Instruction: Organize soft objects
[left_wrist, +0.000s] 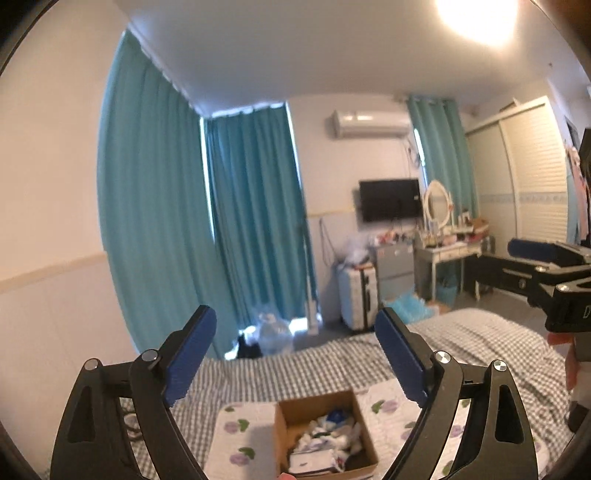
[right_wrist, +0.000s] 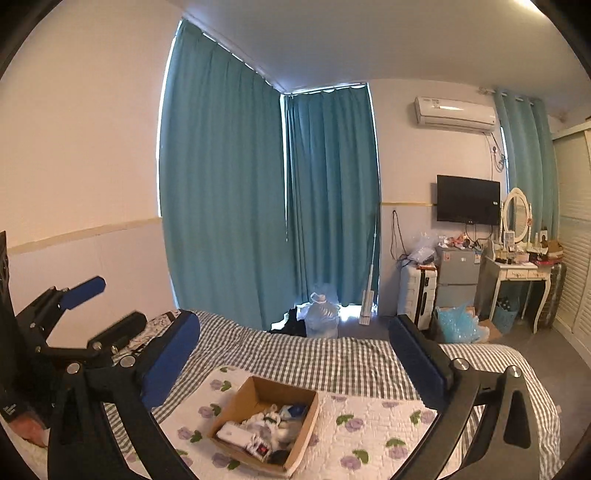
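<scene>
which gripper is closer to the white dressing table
Right. The right gripper hangs over the bed on the dressing table's side; the left gripper is beside it, further toward the bare wall.

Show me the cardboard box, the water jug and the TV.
cardboard box (right_wrist: 236, 408): right wrist view, left outer wall.
water jug (right_wrist: 322, 317): right wrist view, its body.
TV (right_wrist: 468, 199): right wrist view, screen centre.

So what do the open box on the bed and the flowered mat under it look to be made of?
The box looks like plain brown cardboard: matte, with raw, thin edges and a creased corner. The mat looks like quilted fabric, white with printed purple flowers and green leaves; its stitched grid dimples the surface. The fibre cannot be told.
</scene>
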